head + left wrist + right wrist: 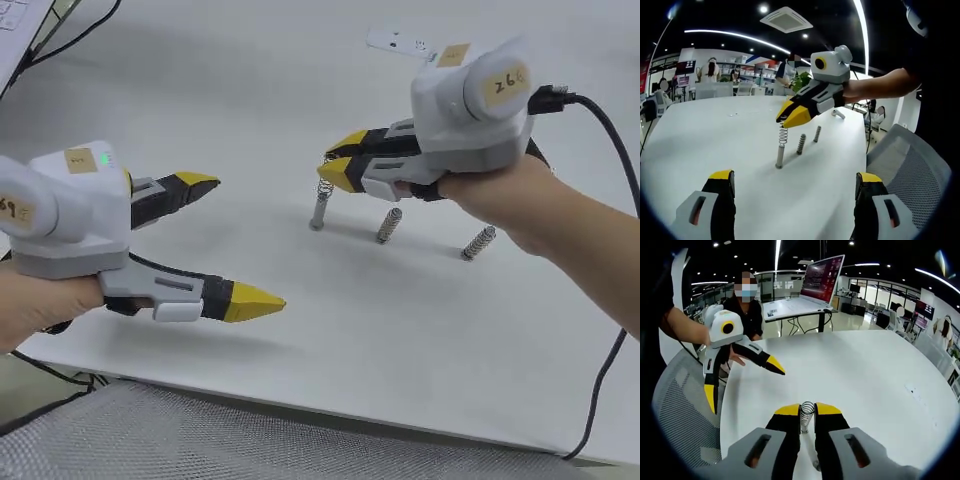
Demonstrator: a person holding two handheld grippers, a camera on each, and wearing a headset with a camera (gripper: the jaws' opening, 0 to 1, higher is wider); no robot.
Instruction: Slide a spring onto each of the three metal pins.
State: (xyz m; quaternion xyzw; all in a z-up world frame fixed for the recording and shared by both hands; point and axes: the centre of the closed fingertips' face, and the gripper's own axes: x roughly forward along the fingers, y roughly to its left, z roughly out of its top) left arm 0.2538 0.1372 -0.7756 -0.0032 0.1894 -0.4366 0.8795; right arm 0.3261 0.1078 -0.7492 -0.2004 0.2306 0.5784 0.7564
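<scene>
Right gripper (pixel 338 165) pinching a spring (pixel 807 412) between its yellow tips, left gripper view shows that spring on top of a bare pin (pixel 780 156), left gripper (pixel 245 240) spread wide, well apart, two more springs (pixel 388 225) leaning nearby

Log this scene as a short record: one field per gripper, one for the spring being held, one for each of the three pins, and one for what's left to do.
left gripper: open, holding nothing, above the near left of the table
right gripper: shut on the spring
spring: pinched between the jaws at the top of the left pin
left pin: upright, leftmost in the head view, lower shaft bare
middle pin: wears a spring
right pin: wears a spring
left to do: probably push the held spring down the left pin
</scene>
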